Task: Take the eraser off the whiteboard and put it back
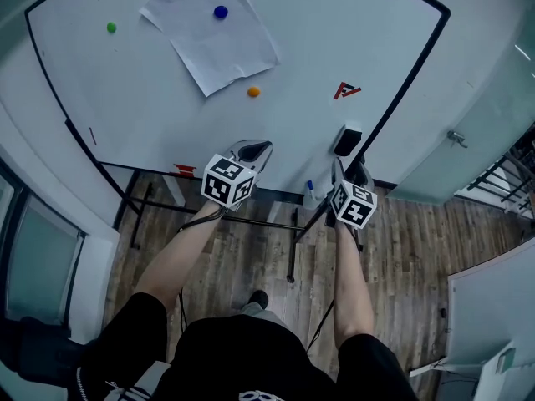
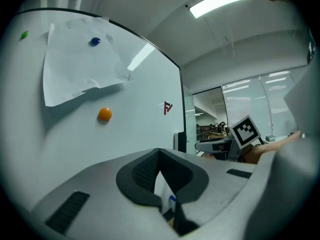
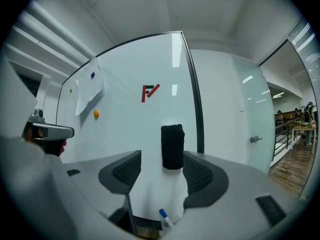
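Office whiteboard [image 1: 318, 48] fills the view, with the black eraser [image 3: 172, 146] stuck near its right edge. The right claw [image 3: 161, 165] is spread, and the eraser is framed ahead between its jaws, seemingly untouched. It should advance squarely, then pinch the long sides. The left claw [image 2: 159, 156] is pressed together and empty.

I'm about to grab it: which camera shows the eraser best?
Right gripper view: the black eraser stands mid-frame on the whiteboard, framed between the open tongs of the right gripper. Head view shows the eraser small, from above. Left gripper view catches only a dark sliver by the board's edge.
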